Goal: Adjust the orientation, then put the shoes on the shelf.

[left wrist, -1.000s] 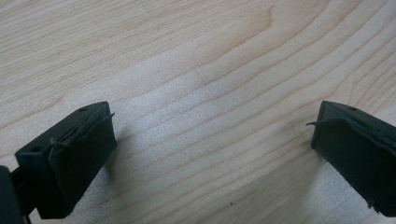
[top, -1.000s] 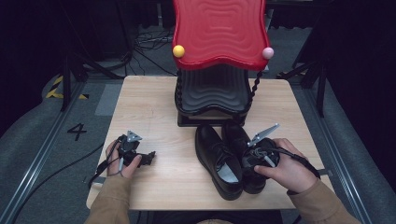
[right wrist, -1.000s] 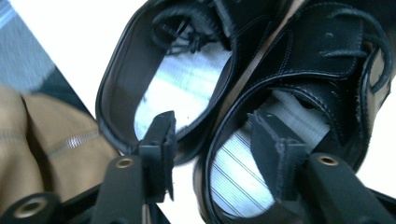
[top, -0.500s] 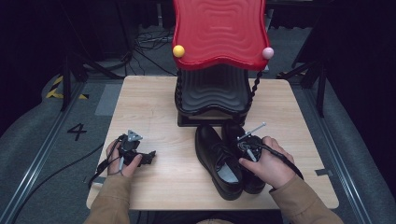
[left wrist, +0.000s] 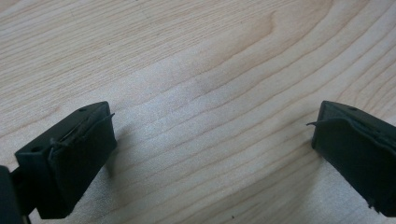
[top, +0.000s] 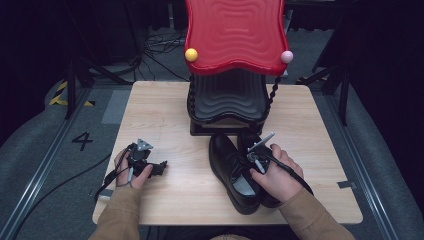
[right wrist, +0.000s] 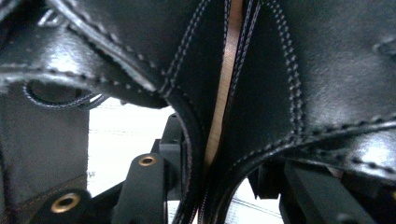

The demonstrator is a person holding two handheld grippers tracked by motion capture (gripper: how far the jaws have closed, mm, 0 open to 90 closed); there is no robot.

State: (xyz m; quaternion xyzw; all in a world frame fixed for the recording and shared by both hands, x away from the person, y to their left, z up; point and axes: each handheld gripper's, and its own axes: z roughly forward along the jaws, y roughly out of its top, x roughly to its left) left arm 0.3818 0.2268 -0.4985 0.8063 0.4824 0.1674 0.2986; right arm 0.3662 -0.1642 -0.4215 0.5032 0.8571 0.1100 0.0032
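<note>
On the pale wooden tabletop (top: 165, 125), both glossy black leather shoes' (top: 235, 170) inner collars are straddled by the right gripper (top: 257, 156), closure unclear; the left gripper (left wrist: 212, 140) is held wide apart.

two shoes (top: 235, 172) side by side on table (top: 165, 115), rack (top: 229, 95) behind them

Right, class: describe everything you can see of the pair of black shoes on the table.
The pair of black shoes looks like glossy leather with pale stitching, metal eyelets and light insoles. They lie side by side on the wooden table, toes towards the black base of the red-topped stand, heels nearest the person. The right gripper reaches into them: the right gripper view shows one jaw inside each shoe, either side of their two adjoining walls, with a thin gap between the walls.
</note>
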